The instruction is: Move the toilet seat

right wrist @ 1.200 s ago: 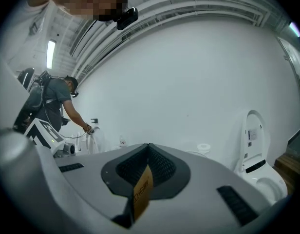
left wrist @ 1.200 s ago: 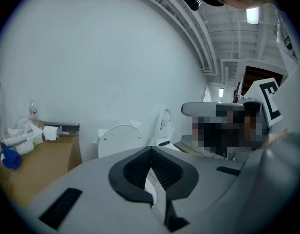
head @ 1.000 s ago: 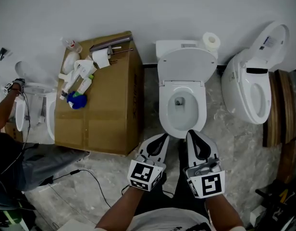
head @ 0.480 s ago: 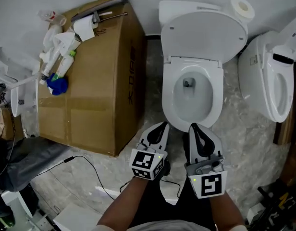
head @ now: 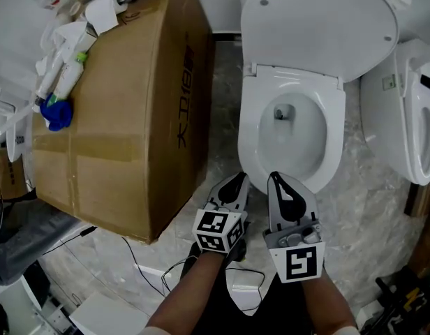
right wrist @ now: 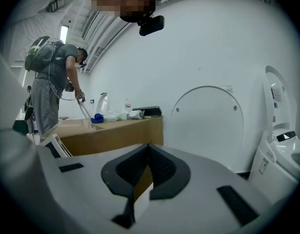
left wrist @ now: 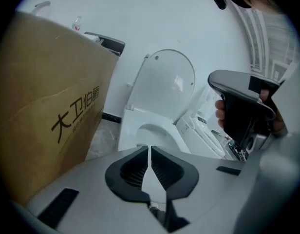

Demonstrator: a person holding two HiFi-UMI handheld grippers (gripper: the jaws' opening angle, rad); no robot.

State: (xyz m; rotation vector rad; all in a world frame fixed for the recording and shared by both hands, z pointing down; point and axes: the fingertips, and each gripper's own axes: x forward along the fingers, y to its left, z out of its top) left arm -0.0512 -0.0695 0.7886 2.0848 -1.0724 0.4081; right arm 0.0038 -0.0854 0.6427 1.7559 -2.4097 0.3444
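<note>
Leaning nearer than a second ago, the person brings the left gripper [head: 240,177] and right gripper [head: 273,176], both closed and empty, just before the toilet seat [head: 251,128], which lies lowered below its raised lid [head: 320,26], so grasping seems next.

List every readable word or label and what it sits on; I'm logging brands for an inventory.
"大卫伯爵": printed in black on the side of the cardboard box.
Sticker on the neighbouring toilet: too small to read.
Labels on the bottles on top of the box: too blurred to read.
</note>
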